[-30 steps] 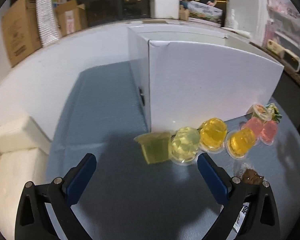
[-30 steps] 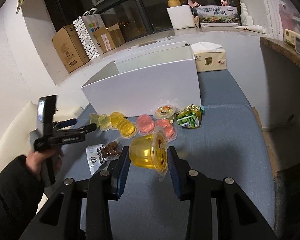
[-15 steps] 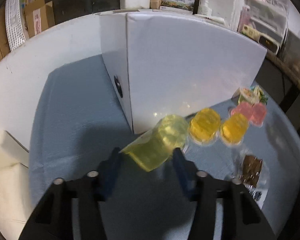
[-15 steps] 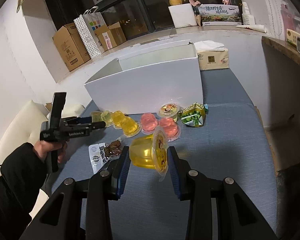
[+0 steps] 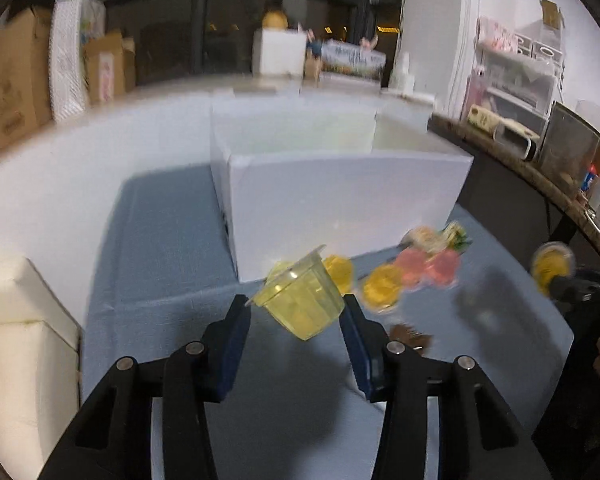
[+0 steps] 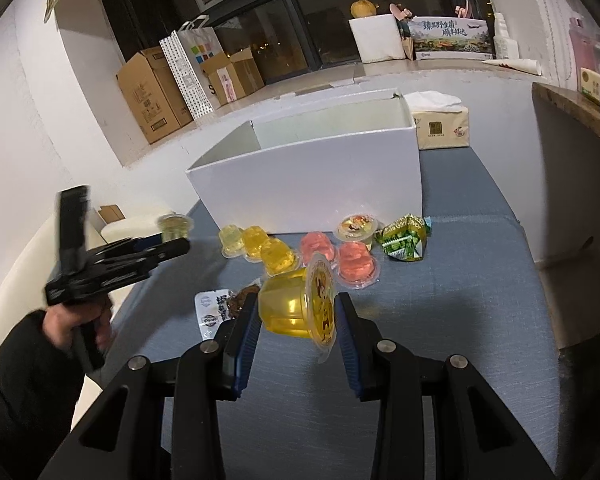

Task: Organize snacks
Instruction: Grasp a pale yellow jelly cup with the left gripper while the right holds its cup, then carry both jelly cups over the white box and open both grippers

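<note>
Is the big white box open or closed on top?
Open. In the right wrist view the white box has no lid over it, and you can see down its inside walls. Its bottom is hidden, so whether anything is inside, I cannot tell.

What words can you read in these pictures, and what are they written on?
"臻品野生菌" and "顺丰斜达", roughly: picture box on the window ledge.
"S": spotted paper bag, low on its front.
Too small to read: green snack packet, brown boxes, tissue box, dark snack packet, orange jelly cup lid.
Left view: all blurred.
</note>
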{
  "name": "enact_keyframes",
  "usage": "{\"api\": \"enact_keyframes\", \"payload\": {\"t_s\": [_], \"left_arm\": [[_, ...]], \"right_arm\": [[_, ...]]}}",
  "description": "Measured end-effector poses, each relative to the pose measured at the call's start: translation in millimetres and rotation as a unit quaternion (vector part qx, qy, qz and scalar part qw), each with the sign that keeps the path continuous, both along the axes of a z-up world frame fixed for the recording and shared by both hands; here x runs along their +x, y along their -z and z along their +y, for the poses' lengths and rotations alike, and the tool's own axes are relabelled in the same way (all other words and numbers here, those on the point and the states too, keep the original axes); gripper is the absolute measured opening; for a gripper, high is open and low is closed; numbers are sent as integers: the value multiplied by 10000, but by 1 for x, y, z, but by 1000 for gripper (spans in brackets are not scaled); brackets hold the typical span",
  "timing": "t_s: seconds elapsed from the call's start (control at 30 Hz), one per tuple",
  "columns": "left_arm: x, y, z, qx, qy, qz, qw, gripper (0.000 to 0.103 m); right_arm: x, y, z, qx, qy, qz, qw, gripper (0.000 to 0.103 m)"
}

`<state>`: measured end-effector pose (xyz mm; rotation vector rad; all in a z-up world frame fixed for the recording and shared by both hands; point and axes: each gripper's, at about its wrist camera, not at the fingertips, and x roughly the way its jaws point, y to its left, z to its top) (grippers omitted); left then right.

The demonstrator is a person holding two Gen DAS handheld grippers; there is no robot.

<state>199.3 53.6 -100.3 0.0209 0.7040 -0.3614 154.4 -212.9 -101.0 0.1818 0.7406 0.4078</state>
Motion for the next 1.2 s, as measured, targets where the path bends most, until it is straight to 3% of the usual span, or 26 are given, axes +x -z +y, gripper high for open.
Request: {"api": "enact_keyframes", "payload": {"t_s": [0.2, 0.47, 0.7, 1.0, 1.07, 1.1, 1.13, 1.17, 1.2], "left_arm": [[-54, -35, -23, -630, -411, -257, 9968, 51], [-64, -55, -60, -545, -464, -441, 9965, 51], [-18, -77, -63, -419, -570, -641, 9954, 51], [101, -86, -69, 35, -784, -549, 9954, 51], [123, -82, -75, 214, -802, -523, 9952, 52], [129, -80, -77, 278, -851, -513, 9947, 58], [135, -77, -79, 380, -935, -480, 9937, 82], [143, -73, -79, 379, -935, -352, 9943, 96], [147, -70, -79, 292, -915, -281, 9950, 103]], "right_arm": [[-1, -11, 4, 122, -49, -140, 9998, 41], [9, -32, 2, 188, -13, -387, 9991, 41], [52, -60, -8, 274, 168, -586, 9978, 41], [164, -84, -10, 146, 519, -521, 9972, 41], [179, -81, -10, -23, 619, -494, 9969, 49], [187, -79, -10, -109, 661, -426, 9968, 58], [193, -77, -12, -126, 663, -351, 9971, 80], [197, -75, -16, -74, 667, -270, 9974, 93], [196, -75, -20, 39, 655, -262, 9975, 93]]}}
